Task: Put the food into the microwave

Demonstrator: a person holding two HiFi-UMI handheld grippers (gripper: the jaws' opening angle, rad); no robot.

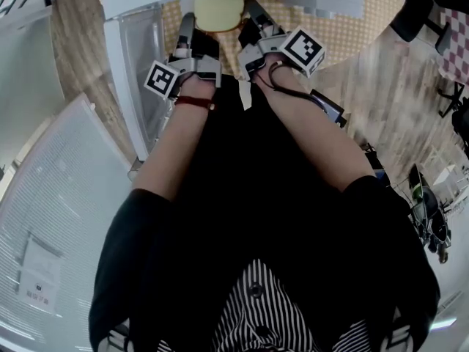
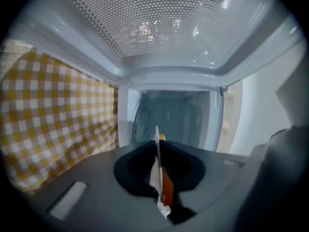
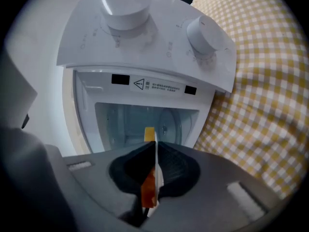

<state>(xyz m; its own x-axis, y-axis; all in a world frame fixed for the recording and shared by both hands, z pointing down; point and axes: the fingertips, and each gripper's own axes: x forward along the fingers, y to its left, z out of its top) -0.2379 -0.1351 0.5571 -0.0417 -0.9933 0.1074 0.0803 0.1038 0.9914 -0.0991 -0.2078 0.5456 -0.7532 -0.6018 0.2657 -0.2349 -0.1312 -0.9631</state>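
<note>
A pale yellow plate (image 1: 218,9) hangs between my two grippers in front of the white microwave (image 3: 145,47). My left gripper (image 1: 187,22) is shut on the plate's left rim, which shows as a thin white edge (image 2: 156,151) between its jaws. On the opposite rim (image 3: 155,153), my right gripper (image 1: 253,12) is shut too. A small yellow piece of food (image 3: 150,133) peeks over the rim in the right gripper view. The microwave cavity (image 3: 140,122) stands open straight ahead. Its open door (image 1: 143,57) is on the left, and the door's dotted screen (image 2: 159,23) arches over the left gripper.
Two round knobs (image 3: 125,6) (image 3: 205,33) sit on the microwave's control panel. A yellow checked cloth (image 3: 260,91) covers the surface to its right and shows beside the door (image 2: 53,110). A white wall panel (image 1: 51,218) stands at the left.
</note>
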